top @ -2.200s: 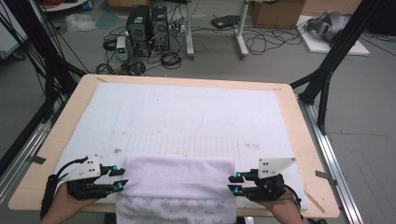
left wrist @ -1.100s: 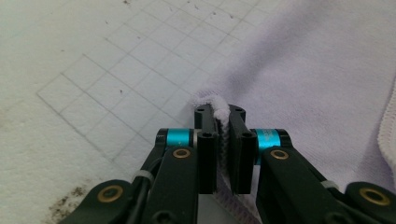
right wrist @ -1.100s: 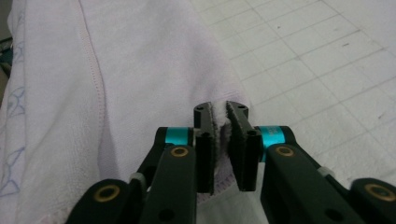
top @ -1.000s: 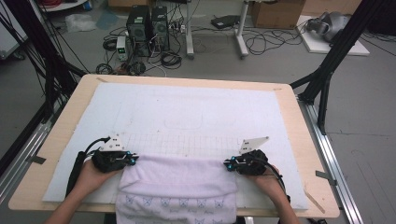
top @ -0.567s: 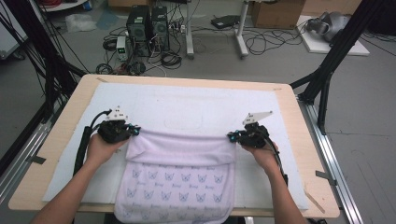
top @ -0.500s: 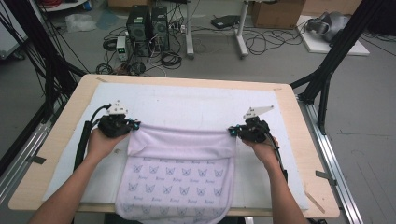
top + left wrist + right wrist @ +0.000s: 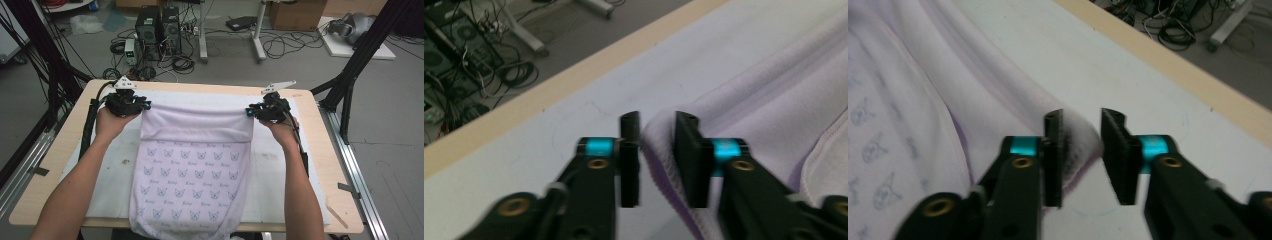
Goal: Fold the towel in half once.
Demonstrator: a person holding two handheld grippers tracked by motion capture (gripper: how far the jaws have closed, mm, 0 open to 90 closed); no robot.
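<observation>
A pale lilac towel (image 7: 195, 170) with small printed cat faces lies spread on the white mat (image 7: 107, 165), its far edge folded back in a plain band (image 7: 197, 125). My left gripper (image 7: 143, 106) is at the towel's far left corner and my right gripper (image 7: 247, 112) at its far right corner. In the left gripper view the jaws (image 7: 658, 150) have just been opening; the towel's corner (image 7: 664, 140) sits loosely between them against one pad. In the right gripper view the jaws (image 7: 1082, 150) have likewise been opening, with the fluffy corner (image 7: 1078, 135) between them and a gap beside it.
The wooden table's rim (image 7: 332, 165) frames the mat. Behind the far edge, computer towers (image 7: 159, 25) and tangled cables (image 7: 280, 45) sit on the floor. Black frame posts (image 7: 357, 65) stand at both sides. The towel's near end hangs over the front edge.
Both hands carried the towel's edge away from the person towards the far side, unfolding the towel over the mat. The jaws, pinched on the corners before, now stand parted.
</observation>
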